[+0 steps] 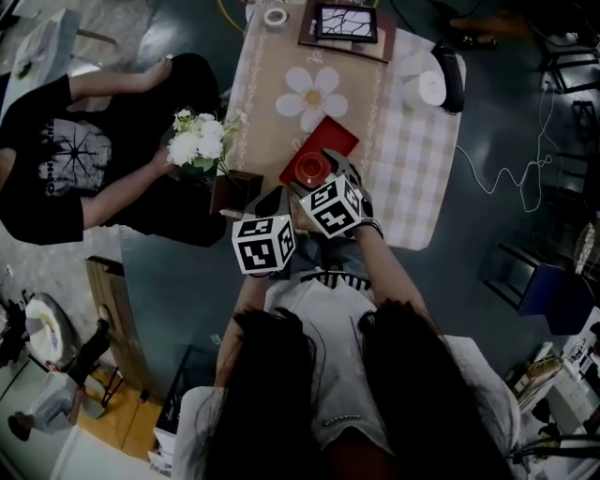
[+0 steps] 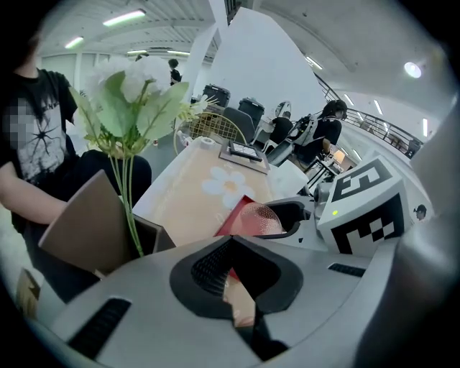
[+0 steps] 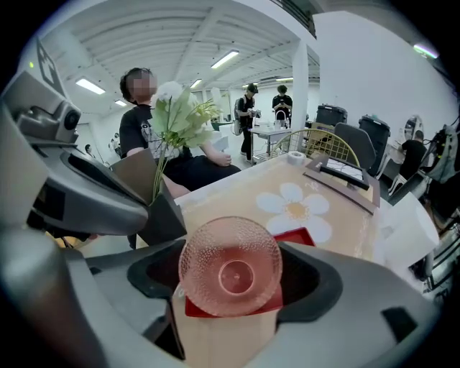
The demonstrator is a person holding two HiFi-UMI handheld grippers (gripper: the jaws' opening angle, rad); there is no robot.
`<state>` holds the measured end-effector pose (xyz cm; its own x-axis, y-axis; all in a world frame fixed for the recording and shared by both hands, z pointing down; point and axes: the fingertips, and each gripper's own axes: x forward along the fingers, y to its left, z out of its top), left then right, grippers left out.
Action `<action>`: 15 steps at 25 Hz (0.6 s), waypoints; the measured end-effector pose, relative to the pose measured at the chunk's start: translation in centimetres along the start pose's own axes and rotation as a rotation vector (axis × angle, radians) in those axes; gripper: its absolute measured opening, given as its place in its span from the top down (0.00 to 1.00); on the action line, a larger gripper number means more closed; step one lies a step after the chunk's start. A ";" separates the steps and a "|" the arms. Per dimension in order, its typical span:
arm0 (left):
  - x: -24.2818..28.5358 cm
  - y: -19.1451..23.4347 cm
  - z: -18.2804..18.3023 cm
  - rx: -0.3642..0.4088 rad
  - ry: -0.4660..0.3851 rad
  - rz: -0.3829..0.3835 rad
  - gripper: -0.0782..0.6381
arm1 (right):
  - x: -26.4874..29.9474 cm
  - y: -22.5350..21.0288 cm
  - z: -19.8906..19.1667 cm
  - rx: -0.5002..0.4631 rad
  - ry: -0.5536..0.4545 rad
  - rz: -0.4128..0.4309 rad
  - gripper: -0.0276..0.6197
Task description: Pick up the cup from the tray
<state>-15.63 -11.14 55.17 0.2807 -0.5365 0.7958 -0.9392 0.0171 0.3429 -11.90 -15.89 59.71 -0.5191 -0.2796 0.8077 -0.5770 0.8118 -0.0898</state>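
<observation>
A pink dimpled glass cup [image 3: 230,266] sits between the jaws of my right gripper [image 3: 231,277], which is shut on it, with the cup's base turned toward the camera. It hangs just over the near end of the red tray [image 3: 300,236] on the beige table runner. From the head view the cup [image 1: 310,169] is at the tray's [image 1: 328,139] near edge, under the right gripper [image 1: 317,180]. My left gripper [image 2: 231,248] is shut on nothing, just left of the right one. Its view shows the cup [image 2: 259,218] and tray [image 2: 230,219] ahead.
A person in a black shirt sits at the table's left with white flowers [image 1: 197,141] in a brown box [image 1: 234,192]. A white flower print [image 1: 312,94], a framed tablet [image 1: 345,23], a tape roll [image 1: 275,16] and a white round object [image 1: 429,89] lie farther along the table.
</observation>
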 end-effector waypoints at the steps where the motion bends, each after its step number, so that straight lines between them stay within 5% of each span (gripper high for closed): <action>1: 0.0 0.1 -0.1 0.000 0.002 0.000 0.89 | 0.0 0.0 0.0 -0.001 0.002 0.000 0.37; 9: 0.3 -0.1 0.0 -0.015 0.000 -0.020 0.89 | -0.6 -0.3 0.1 -0.045 0.005 -0.020 0.37; 15: 0.6 -1.2 -0.2 0.012 0.006 -0.043 0.89 | -2.8 -1.5 0.5 0.010 -0.051 -0.026 0.37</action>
<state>-14.33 -11.35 55.37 0.3217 -0.5314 0.7836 -0.9287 -0.0157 0.3706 -9.89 -16.56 57.25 -0.5351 -0.3265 0.7791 -0.5971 0.7986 -0.0755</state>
